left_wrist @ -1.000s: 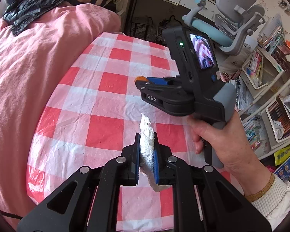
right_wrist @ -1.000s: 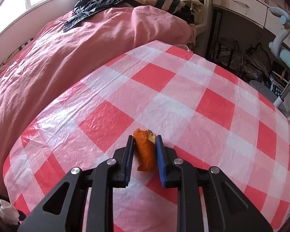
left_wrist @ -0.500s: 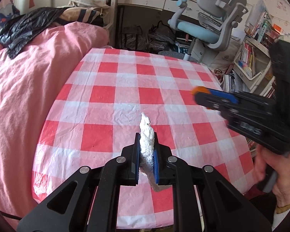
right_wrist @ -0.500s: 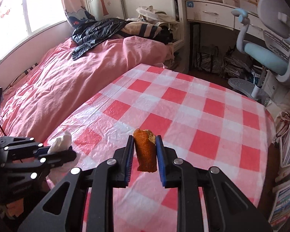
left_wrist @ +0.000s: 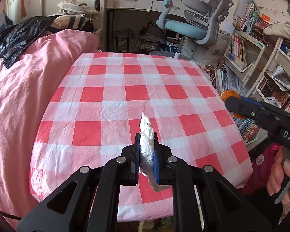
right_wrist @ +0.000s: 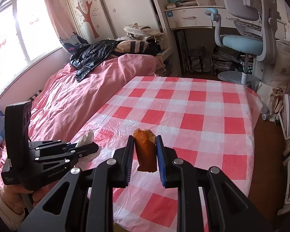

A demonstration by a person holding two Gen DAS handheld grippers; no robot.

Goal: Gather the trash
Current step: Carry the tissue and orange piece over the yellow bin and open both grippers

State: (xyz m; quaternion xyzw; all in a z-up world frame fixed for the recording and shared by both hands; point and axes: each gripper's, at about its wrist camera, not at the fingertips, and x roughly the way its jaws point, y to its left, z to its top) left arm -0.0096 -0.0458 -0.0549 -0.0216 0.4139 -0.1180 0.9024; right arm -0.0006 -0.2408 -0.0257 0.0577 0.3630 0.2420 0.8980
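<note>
Currently both tongs are loaded. Left tongs [left_wrist: 146, 154] clamped narrow on a crumpled white tissue [left_wrist: 147, 135], which sticks out past the tips and hangs below them. Right tongs [right_wrist: 145, 152] pinched on an orange peel piece [right_wrist: 145, 150], held upright between the pads. Both are held above the checkered desk [left_wrist: 125, 89], nothing on it ahead of either tips. Pink bed [left_wrist: 19, 96] is left of the left tongs. Right tongs show at the right edge of the left view, off the desk edge.

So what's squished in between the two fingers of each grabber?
The left gripper pinches a crumpled white tissue, seen in the left wrist view. The right gripper pinches an orange peel piece, seen in the right wrist view.
</note>
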